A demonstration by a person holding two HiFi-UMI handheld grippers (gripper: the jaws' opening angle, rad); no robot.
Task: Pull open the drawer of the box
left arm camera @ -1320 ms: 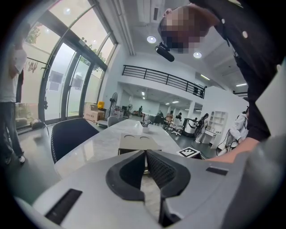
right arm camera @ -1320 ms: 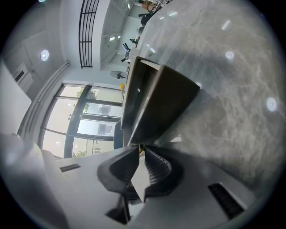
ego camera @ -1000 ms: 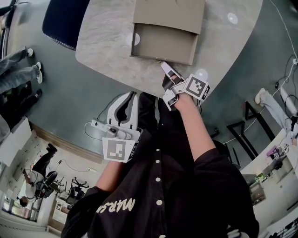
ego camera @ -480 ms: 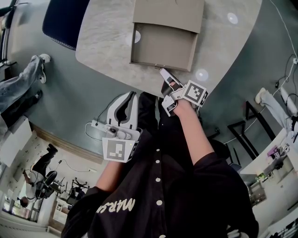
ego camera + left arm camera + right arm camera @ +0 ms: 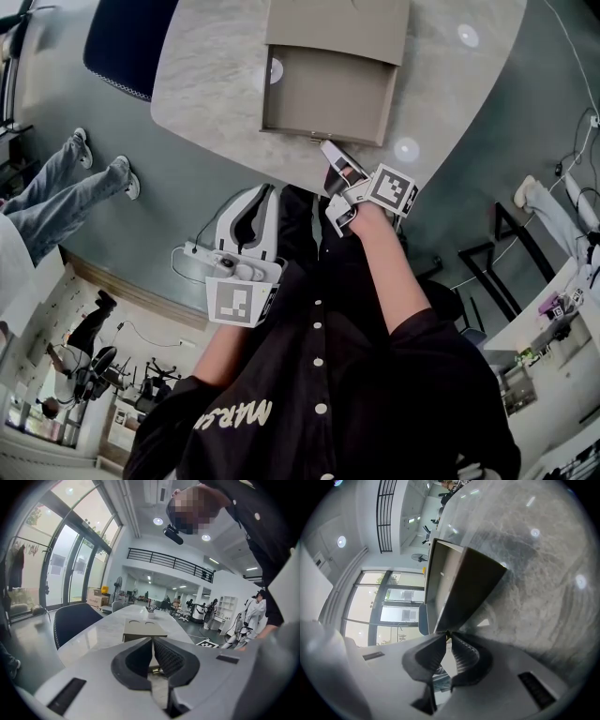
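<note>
Your right gripper [image 5: 448, 637] has its jaws almost closed, and their tips pinch the small knob [image 5: 447, 633] on the front of the drawer [image 5: 466, 588]. The tips cover nearly all of the knob. Straight ahead of those jaws, the drawer stands well out of the box [image 5: 337, 28] on the table [image 5: 206, 84]. The far end of the box is cut off at the top of the head view.

Your left gripper [image 5: 152, 641] has its jaws pressed together at the tips with nothing between them. The box lies well beyond them, its lower part hidden behind the jaws. In the head view this gripper hangs off the table edge, close to your body.
</note>
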